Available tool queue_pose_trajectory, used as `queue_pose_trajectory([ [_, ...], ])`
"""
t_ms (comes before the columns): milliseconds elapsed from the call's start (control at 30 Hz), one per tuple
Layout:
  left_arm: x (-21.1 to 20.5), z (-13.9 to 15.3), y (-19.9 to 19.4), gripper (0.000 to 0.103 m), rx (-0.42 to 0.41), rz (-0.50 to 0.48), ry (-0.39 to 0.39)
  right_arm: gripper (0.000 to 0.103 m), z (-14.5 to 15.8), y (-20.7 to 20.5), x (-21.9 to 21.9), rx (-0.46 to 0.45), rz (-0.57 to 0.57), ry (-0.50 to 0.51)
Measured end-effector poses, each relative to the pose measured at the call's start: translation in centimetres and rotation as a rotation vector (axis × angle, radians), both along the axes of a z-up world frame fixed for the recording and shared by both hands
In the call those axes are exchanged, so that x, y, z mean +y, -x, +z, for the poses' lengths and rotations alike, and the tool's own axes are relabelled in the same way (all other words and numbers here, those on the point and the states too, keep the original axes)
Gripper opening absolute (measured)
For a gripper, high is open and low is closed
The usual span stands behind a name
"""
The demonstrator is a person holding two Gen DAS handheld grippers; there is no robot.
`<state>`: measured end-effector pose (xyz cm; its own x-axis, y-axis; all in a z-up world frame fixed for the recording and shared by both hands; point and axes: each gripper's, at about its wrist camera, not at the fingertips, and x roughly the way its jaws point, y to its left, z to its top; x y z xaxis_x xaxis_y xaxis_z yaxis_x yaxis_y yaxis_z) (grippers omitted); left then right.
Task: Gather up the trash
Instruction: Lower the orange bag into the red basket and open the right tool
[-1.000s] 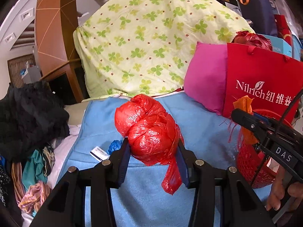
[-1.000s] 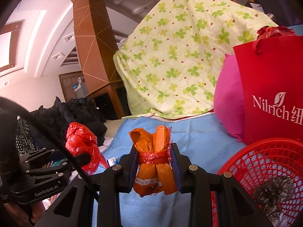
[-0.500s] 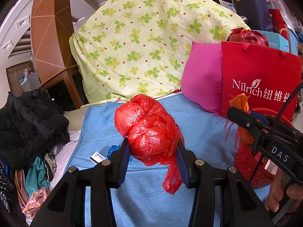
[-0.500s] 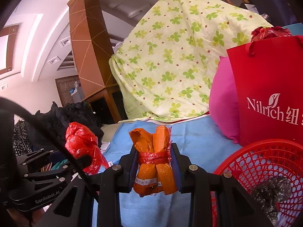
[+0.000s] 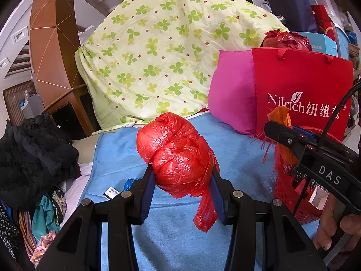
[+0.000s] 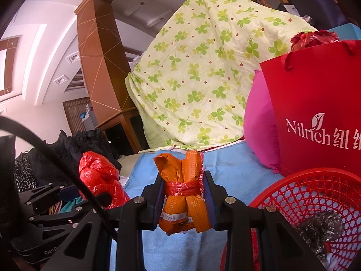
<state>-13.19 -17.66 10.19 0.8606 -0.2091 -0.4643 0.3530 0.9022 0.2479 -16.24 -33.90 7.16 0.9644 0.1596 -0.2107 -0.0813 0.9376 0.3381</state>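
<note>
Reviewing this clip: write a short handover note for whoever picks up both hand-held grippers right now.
Left hand-held gripper: shut on the red bag, held above the blue cloth.
Right hand-held gripper: shut on the orange bundle, beside the red basket.
Done: both pieces picked up; a dark crumpled bag already lies in the basket.
Left: drop both into the basket, then likely the small label and blue scrap on the cloth.

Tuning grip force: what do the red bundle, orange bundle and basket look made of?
Red bundle: thin glossy plastic film, crinkled, knotted.
Orange bundle: matte printed plastic or paper wrap, hard to tell, tied with a red strip.
Basket: rigid moulded red plastic, open lattice.
</note>
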Motion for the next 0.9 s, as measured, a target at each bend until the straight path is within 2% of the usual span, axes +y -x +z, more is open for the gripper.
queue_pose_trajectory([
  [900,-1.8,-0.1,0.1,0.048,0.017,-0.048,-0.020,0.034,0.5,1.0,-1.8,-0.008,-0.043,-0.036],
])
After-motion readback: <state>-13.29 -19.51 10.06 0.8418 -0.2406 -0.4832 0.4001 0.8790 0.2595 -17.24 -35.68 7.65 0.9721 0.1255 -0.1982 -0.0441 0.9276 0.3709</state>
